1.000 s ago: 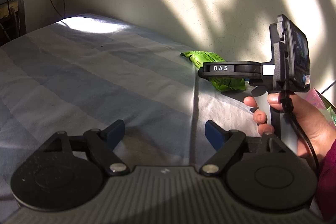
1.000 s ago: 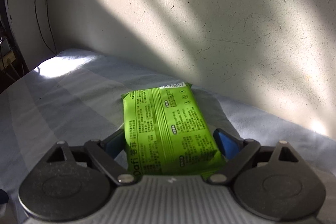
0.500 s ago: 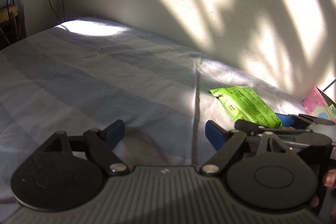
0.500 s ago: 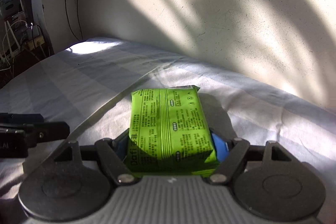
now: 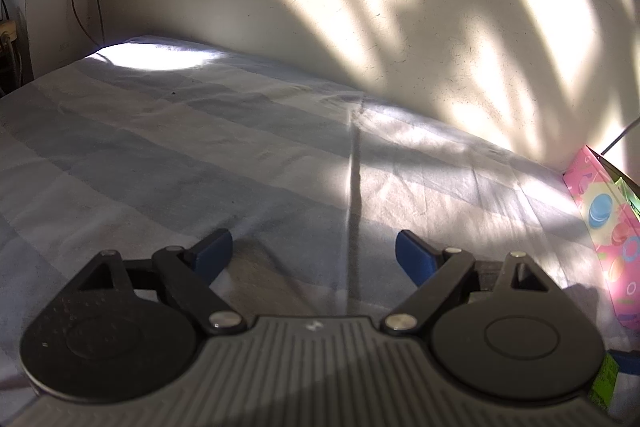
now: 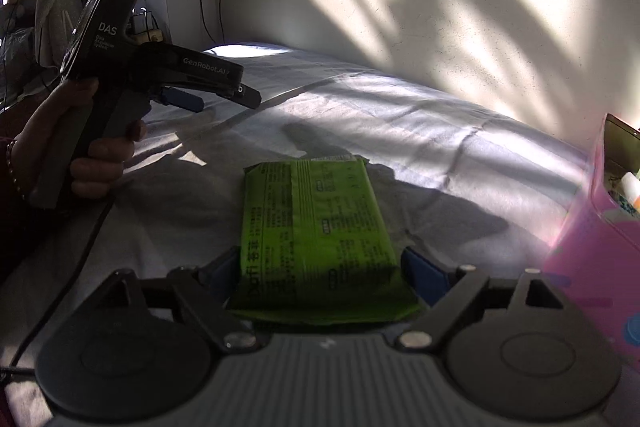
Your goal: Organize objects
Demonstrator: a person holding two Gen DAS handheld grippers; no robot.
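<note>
Right wrist view: the right gripper (image 6: 318, 267) jaws are opening, with the green packet (image 6: 316, 239) between the 2 blue pads, lying on the bedsheet (image 6: 440, 155) near the pink box (image 6: 596, 247). Left gripper (image 5: 314, 249) jaws are opening, spread, nothing between them.

Black scissor-link tool (image 5: 314, 251) with blue pads (image 5: 414, 257), silver pivot screws, white "DAS" and "GenRobot.AI" lettering, trailing black cable.

pink box (image 6: 592, 247) (blurred, edge-cropped)
</note>
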